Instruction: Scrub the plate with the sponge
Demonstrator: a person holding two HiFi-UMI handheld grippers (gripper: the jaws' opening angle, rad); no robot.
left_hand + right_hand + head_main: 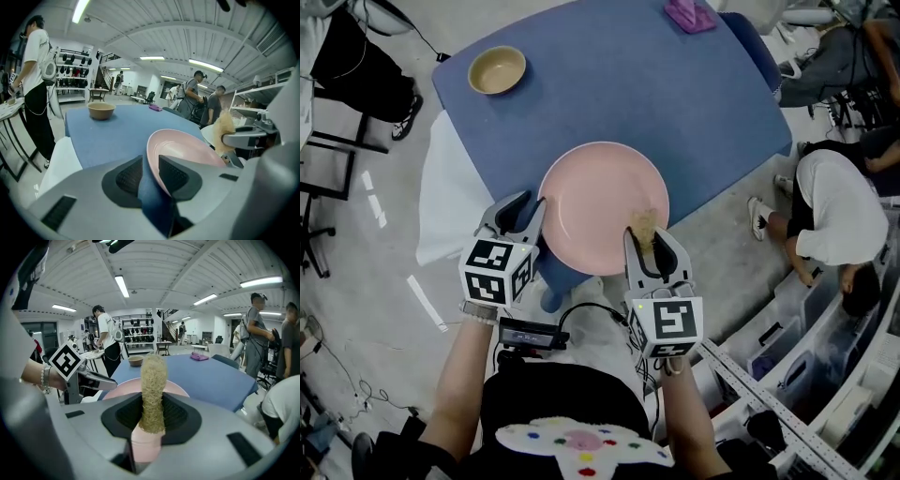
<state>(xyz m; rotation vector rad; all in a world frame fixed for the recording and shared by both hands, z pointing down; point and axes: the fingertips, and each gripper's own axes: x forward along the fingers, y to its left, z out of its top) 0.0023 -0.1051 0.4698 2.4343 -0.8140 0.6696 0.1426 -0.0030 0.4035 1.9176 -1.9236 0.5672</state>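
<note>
A pink plate (602, 202) lies at the near edge of the blue table (609, 84) and juts out past it. My left gripper (525, 212) straddles its left rim, shut on the plate (183, 147); that rim stands between the two pads (174, 177). My right gripper (645, 240) is shut on a tan fibrous sponge (643, 225), which rests against the plate's near right rim. In the right gripper view the sponge (153, 390) stands upright between the jaws with the plate (177, 388) behind it. The left gripper view shows the sponge (224, 131) at the plate's far edge.
A tan bowl (497, 69) sits at the table's far left corner and a purple cloth (690, 15) at its far edge. A person in white (830, 211) crouches on the floor right of the table. Other people and shelving racks stand around the room.
</note>
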